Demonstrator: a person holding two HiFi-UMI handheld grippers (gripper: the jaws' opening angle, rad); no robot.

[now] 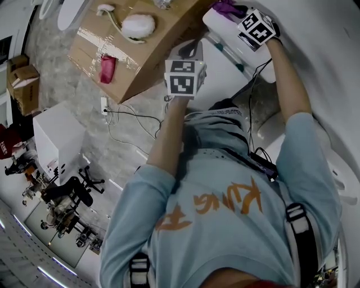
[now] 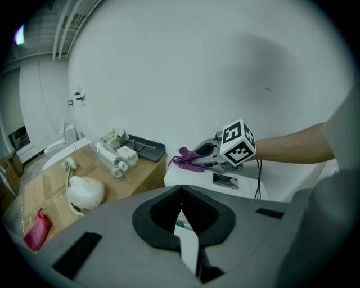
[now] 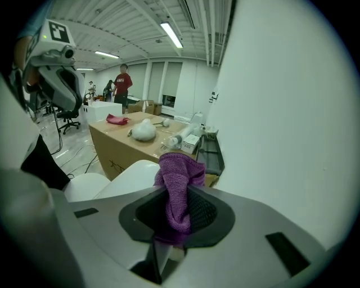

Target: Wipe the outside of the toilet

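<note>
The white toilet point(image 1: 220, 29) stands against the wall, its tank top point(image 2: 188, 178) beside a cardboard box. My right gripper point(image 1: 232, 13) rests over the tank top, shut on a purple cloth point(image 1: 225, 7) that bunches out between its jaws point(image 3: 179, 175). In the left gripper view that gripper point(image 2: 198, 158) holds the purple cloth point(image 2: 187, 159) at the tank's back left edge. My left gripper point(image 1: 194, 50) hovers a little short of the tank, jaws shut with nothing between them point(image 2: 181, 191). A small dark flat object point(image 2: 225, 180) lies on the tank top.
A large cardboard box point(image 1: 129, 50) left of the toilet carries a white fluffy brush point(image 1: 138, 25), a red rag point(image 1: 107, 68), wrapped parts point(image 2: 115, 154) and a dark tray point(image 2: 143, 147). Cables point(image 1: 132, 121) trail on the floor. People point(image 3: 122, 84) stand far back.
</note>
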